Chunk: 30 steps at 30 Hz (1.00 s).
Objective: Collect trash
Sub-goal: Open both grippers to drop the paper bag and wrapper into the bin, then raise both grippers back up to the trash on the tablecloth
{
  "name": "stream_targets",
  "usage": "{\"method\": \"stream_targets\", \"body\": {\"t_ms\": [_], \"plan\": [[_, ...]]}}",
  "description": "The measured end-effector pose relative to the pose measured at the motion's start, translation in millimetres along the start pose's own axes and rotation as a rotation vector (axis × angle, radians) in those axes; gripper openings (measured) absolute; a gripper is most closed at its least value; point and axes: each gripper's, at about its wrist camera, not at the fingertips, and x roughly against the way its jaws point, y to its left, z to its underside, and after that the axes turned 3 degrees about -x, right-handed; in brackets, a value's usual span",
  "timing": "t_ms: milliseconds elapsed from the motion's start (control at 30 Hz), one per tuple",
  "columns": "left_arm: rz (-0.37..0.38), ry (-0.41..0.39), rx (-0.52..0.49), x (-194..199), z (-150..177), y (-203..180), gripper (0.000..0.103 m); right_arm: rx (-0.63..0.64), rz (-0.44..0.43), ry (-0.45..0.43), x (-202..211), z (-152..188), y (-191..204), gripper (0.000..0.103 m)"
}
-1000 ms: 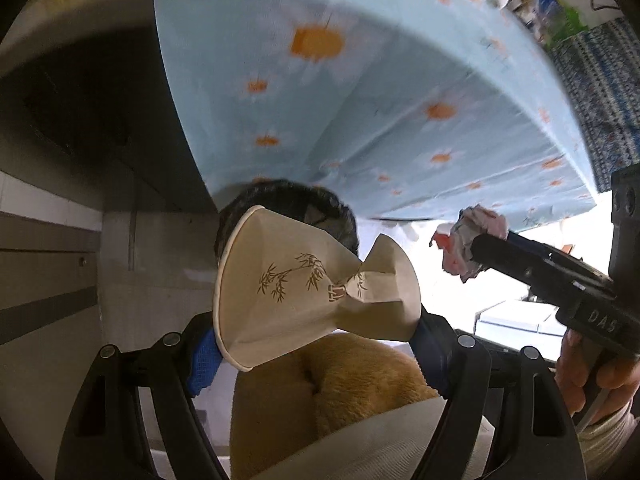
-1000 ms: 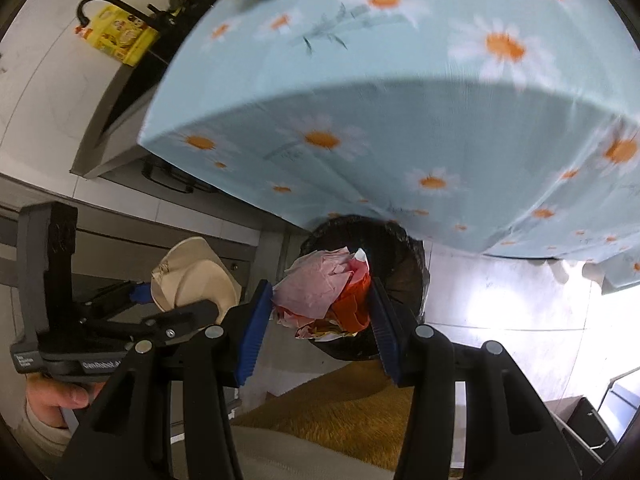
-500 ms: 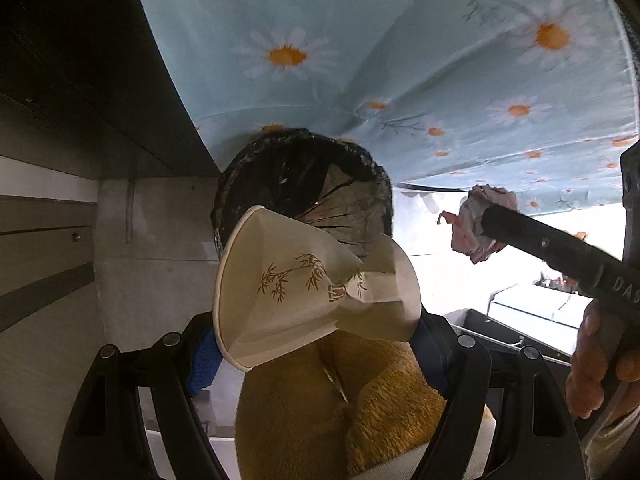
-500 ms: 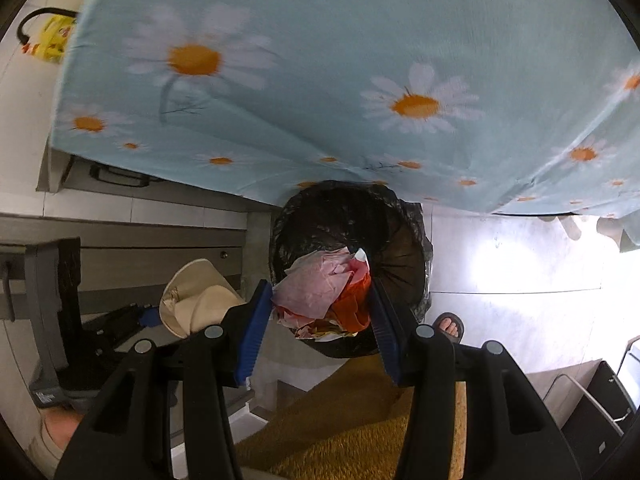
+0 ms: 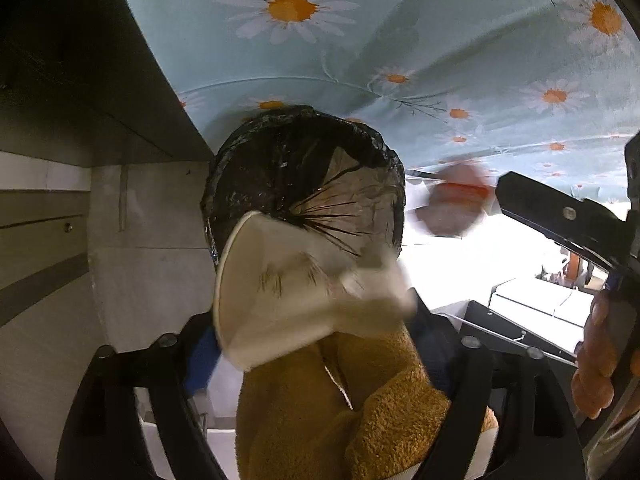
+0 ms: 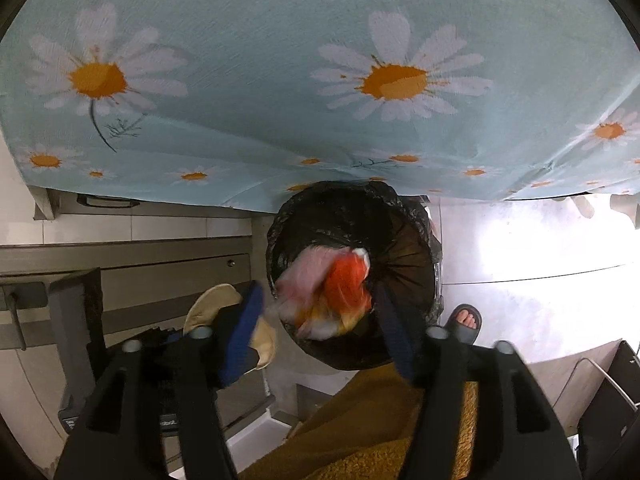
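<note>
Nearest to us, in the left wrist view, the left gripper [image 5: 316, 344] has its jaws opening, with a crushed paper cup [image 5: 280, 292] between them. The cup is blurred and its narrow end is just beside the right pad; we cannot tell whether any pad touches it. Half a second ago the same cup sat sharp and pinched between both pads.

In the right wrist view, the right gripper [image 6: 320, 320] also has its jaws opening. A wad of pink and orange wrappers [image 6: 328, 292] lies between them, blurred, with a gap to the left pad. Half a second ago that wad was squeezed tight between the pads.

Just beyond both grippers stands a bin [image 6: 416, 248] lined with a black bag [image 5: 280, 160]. The wad shows over its mouth, and the cup overlaps its near rim in the left wrist view. We cannot make out anything lying in the bottom of the bin.

Beside the bin on the floor [image 6: 540, 248], a foot in a sandal [image 6: 466, 322] shows. Farthest off, a light blue daisy cloth [image 6: 280, 40] hangs from the bench over the bin. It fills more of both views than a second ago.
</note>
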Motion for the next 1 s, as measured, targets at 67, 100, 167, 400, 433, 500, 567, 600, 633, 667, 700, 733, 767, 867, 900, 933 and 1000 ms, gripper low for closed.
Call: {"method": "stream_targets", "body": {"t_ms": [67,100,167,400,433,500,567,600,633,667,700,733,767,867,900,933,1000], "plan": [[-0.004,-0.01,0.003,3.3,-1.6,-0.5,0.09,0.005,0.002,-0.005,4.1,0.4,2.7,0.064],[-0.003,-0.014,0.003,5.0,-2.1,-1.2,0.091,0.011,0.006,-0.01,7.1,1.4,4.6,0.064],[-0.004,-0.022,0.004,9.0,-2.6,-2.2,0.091,0.015,0.01,-0.023,13.3,2.2,7.6,0.064],[-0.008,-0.045,0.002,23.3,-2.2,-4.2,0.091,0.019,0.0,-0.053,38.8,3.2,9.7,0.064],[-0.009,-0.047,0.0,25.7,-1.5,-4.4,0.091,0.022,0.003,-0.059,42.4,3.7,9.3,0.064],[-0.01,-0.05,-0.008,29.8,-1.0,-6.6,0.091,0.022,-0.001,-0.066,49.3,5.0,10.1,0.064],[-0.016,-0.056,-0.024,35.1,-0.5,-9.4,0.091,0.035,0.002,-0.072,56.4,6.8,11.1,0.064],[-0.019,-0.059,-0.03,38.1,-0.1,-11.4,0.091,0.044,0.001,-0.074,60.8,8.6,11.8,0.064],[-0.019,-0.063,-0.034,41.7,-0.4,-12.6,0.091,0.049,-0.001,-0.076,63.2,9.3,11.9,0.064],[-0.017,-0.07,-0.037,47.6,-1.0,-14.3,0.091,0.053,-0.001,-0.08,68.5,11.0,11.5,0.064],[-0.014,-0.078,-0.041,53.4,-1.5,-16.1,0.091,0.054,-0.006,-0.09,76.3,12.7,11.2,0.064],[-0.012,-0.086,-0.045,58.0,-1.7,-17.5,0.091,0.06,-0.011,-0.101,81.6,13.8,12.1,0.064],[-0.011,-0.101,-0.051,66.7,-1.9,-20.2,0.091,0.068,-0.009,-0.114,87.6,15.5,14.7,0.064],[-0.007,-0.132,-0.073,88.3,-1.8,-27.1,0.091,0.083,-0.016,-0.148,109.6,20.2,20.6,0.064],[-0.005,-0.142,-0.081,95.1,-2.1,-29.5,0.091,0.088,-0.015,-0.159,116.1,21.5,22.7,0.064],[-0.006,-0.157,-0.092,104.5,-1.8,-32.6,0.091,0.097,-0.015,-0.176,124.4,23.5,25.5,0.064],[-0.006,-0.182,-0.107,117.0,-1.2,-38.0,0.091,0.113,-0.023,-0.211,140.0,27.6,32.1,0.064]]}}
